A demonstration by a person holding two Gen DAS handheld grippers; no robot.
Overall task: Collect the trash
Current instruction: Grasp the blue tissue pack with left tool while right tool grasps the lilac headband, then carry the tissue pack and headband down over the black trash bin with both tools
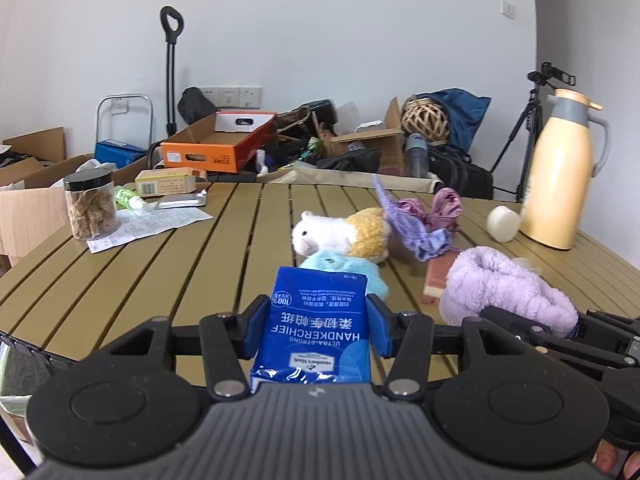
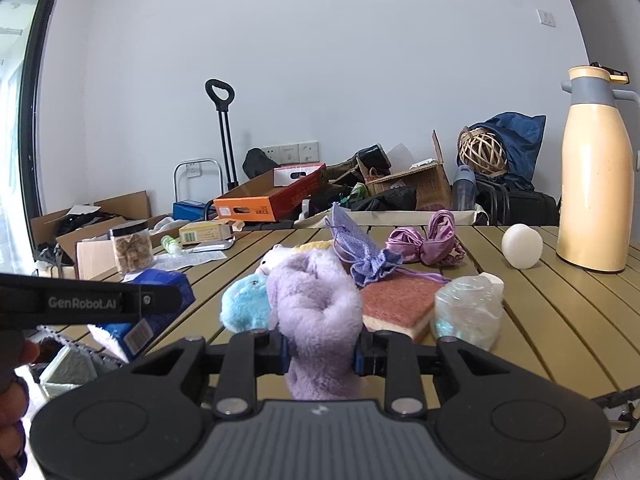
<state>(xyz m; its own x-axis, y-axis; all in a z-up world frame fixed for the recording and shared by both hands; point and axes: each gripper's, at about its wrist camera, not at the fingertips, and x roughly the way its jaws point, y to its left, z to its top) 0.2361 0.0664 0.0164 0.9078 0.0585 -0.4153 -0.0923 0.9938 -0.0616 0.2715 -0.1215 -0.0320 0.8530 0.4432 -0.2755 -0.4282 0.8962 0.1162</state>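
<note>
Blue pads of the left gripper (image 1: 316,328) are pressing in on both sides of a tissue pack (image 1: 318,320), a glossy blue plastic packet printed "HANDKERCHIEF", and holding it upright just over the near edge of the slatted table (image 1: 160,264). Beside it, the right gripper (image 2: 320,354) is squeezing a lavender fleece cloth (image 2: 316,312), a soft, fuzzy roll bulging out above the narrowed jaws. Both tools are sitting low and level, pointing across the table toward the wall.

Just beyond the tissue pack, a light blue plush (image 1: 348,272) is lying against a white and tan plush hamster (image 1: 340,234). A flat pink sponge with a pale underside (image 2: 400,304) is resting right of the cloth, touching a crumpled clear plastic wrapper (image 2: 468,312). Farther back, a purple drawstring pouch (image 2: 360,252) and shiny pink satin bows (image 2: 428,242) are lying together. A white puck-shaped object (image 2: 522,246) is standing near a tall cream thermos jug (image 2: 596,184) at the right.

Toward the far left corner, a black-lidded jar (image 1: 91,210) is sitting on a printed paper sheet (image 1: 160,224), with a small yellow carton (image 1: 166,182) behind. Bare slats are stretching open between that group and the plush pile. Cardboard boxes (image 1: 218,148) are crowding the floor past the far edge.
</note>
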